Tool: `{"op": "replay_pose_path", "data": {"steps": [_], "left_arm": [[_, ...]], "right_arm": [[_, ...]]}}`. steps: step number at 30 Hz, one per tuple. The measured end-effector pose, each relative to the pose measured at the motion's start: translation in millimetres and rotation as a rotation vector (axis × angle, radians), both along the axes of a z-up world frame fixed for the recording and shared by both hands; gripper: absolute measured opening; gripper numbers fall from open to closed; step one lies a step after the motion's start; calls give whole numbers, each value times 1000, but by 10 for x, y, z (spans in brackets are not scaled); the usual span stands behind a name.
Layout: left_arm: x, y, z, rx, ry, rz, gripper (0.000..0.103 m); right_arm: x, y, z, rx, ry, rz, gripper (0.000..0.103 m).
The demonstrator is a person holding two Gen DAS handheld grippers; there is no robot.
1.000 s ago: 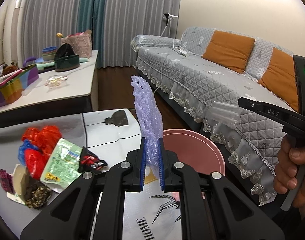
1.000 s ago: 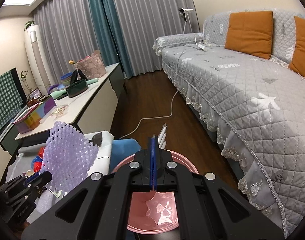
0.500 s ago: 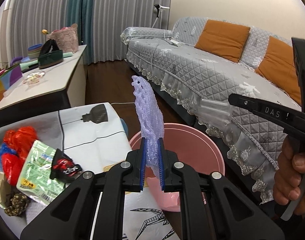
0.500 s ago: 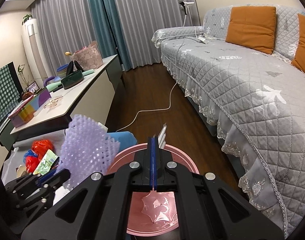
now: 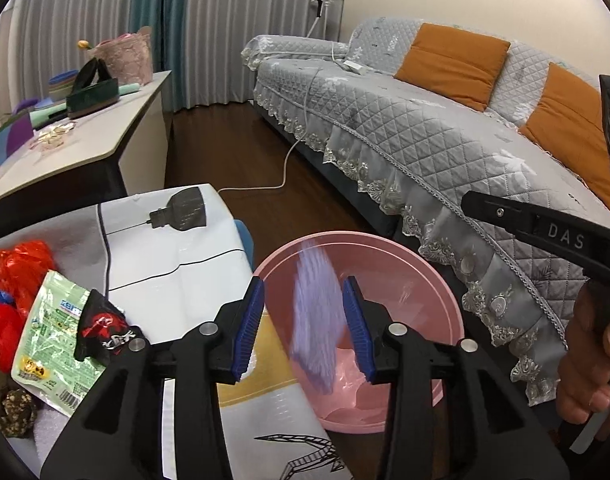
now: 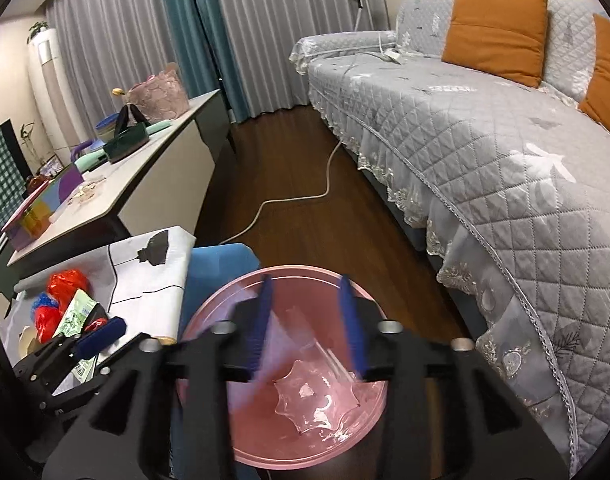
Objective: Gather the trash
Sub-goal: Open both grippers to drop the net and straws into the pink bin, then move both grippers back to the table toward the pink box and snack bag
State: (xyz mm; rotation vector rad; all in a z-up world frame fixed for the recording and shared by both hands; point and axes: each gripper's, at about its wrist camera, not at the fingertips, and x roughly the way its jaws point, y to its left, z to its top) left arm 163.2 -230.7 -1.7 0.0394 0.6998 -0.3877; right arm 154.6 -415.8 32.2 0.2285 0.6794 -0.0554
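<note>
As both claws' jaws are opening over the pink basin (image 5: 445, 280) | left gripper (image 5: 303, 322) releases purple foam net (image 5: 317, 320), untouched | right gripper (image 6: 305, 324) empty | stay centred inside rim.

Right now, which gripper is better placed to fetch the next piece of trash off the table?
Left. The left gripper hangs at the table edge, jaws opening, purple net dropping free. The green packet lies just left of it. The right gripper is over the bin, farther off.
</note>
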Motion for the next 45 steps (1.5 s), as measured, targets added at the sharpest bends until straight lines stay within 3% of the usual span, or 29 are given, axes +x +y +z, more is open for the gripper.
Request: {"op": "replay_pose_path", "data": {"steps": [17, 36, 45], "left_arm": [[-385, 512, 256, -3, -49, 57, 40], [-1027, 2049, 745, 8, -124, 230, 40], [-981, 2766, 404, -19, -90, 425, 40]], "right_arm": [[-116, 332, 110, -28, -40, 39, 39], [-296, 1521, 342, -40, -113, 226, 39], [-85, 1919, 106, -25, -57, 286, 40]]}}
